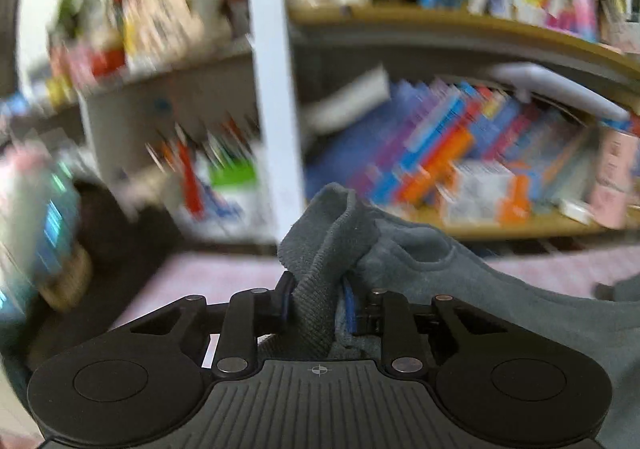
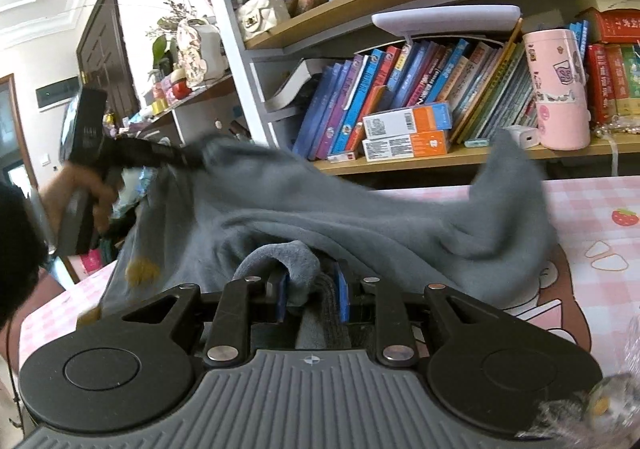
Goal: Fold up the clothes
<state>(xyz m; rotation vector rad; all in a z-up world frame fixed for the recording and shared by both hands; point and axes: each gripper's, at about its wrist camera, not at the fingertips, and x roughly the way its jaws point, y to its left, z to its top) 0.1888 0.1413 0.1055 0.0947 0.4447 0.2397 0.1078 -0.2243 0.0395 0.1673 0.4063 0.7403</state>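
A grey sweatshirt (image 2: 360, 225) is lifted and spread over the pink checked tablecloth (image 2: 592, 209). My right gripper (image 2: 312, 295) is shut on a ribbed grey edge of it, fabric bunched between the blue pads. In the left wrist view, my left gripper (image 1: 316, 297) is shut on another ribbed edge of the sweatshirt (image 1: 460, 261), which rises above the fingers. The right wrist view also shows the left gripper (image 2: 196, 157) at upper left, held by a hand (image 2: 84, 189), pulling the garment up. The left wrist view is blurred by motion.
Behind the table stands a bookshelf (image 2: 400, 165) full of books, with orange boxes (image 2: 404, 137) and a pink cup (image 2: 560, 89). A white shelf post (image 1: 276, 89) stands ahead of the left gripper. A shiny object (image 2: 600, 405) is at the lower right.
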